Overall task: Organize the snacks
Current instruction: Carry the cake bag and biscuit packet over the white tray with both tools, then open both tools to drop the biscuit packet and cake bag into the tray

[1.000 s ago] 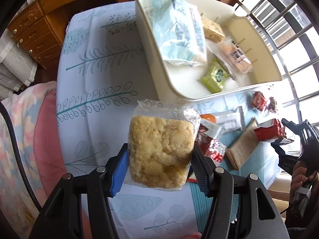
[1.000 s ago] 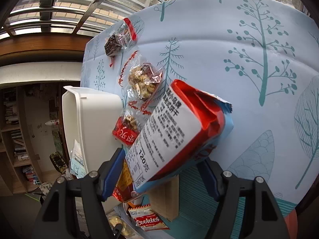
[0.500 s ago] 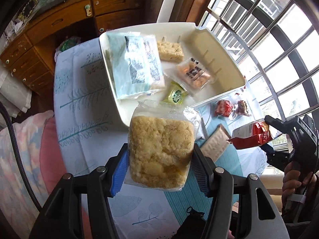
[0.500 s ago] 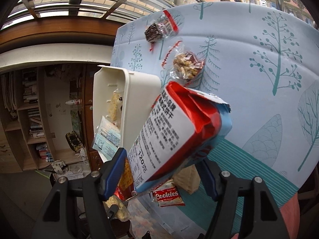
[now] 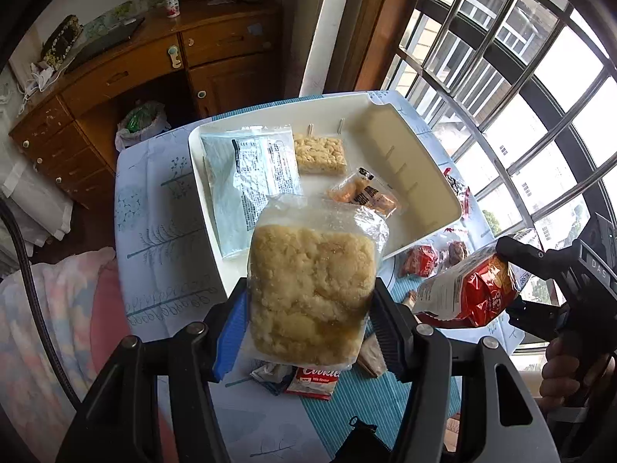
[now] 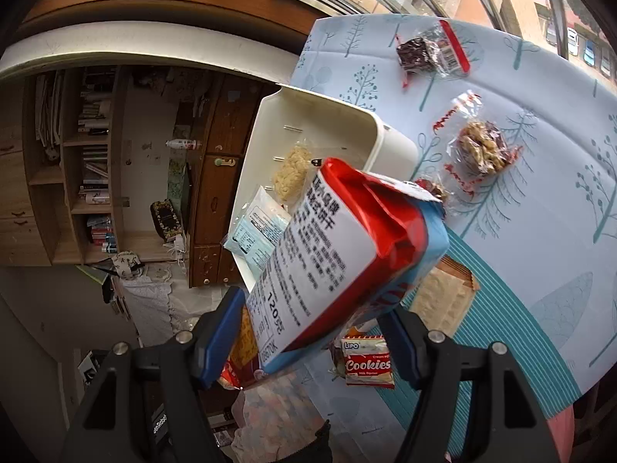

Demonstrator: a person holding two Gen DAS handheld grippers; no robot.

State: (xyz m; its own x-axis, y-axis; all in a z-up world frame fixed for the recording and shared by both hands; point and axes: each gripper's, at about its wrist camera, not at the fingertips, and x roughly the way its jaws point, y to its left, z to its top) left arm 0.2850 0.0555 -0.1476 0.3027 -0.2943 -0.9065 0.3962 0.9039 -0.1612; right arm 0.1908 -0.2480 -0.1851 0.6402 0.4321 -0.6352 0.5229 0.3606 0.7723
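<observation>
Left claw (image 5: 308, 320) clamped on crumbly cake pack (image 5: 310, 293) | right claw (image 6: 308, 328) clamped on red biscuit bag (image 6: 339, 262) | both raised since a second ago, now above white tray (image 5: 420, 193) on table (image 5: 154, 200) | ready for drop-in.

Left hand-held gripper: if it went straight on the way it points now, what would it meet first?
Probably the white tray. The left hand-held gripper, shut on the crumbly cake pack, points at its near side, about where the orange snack packet lies. Depth is unclear.
</observation>
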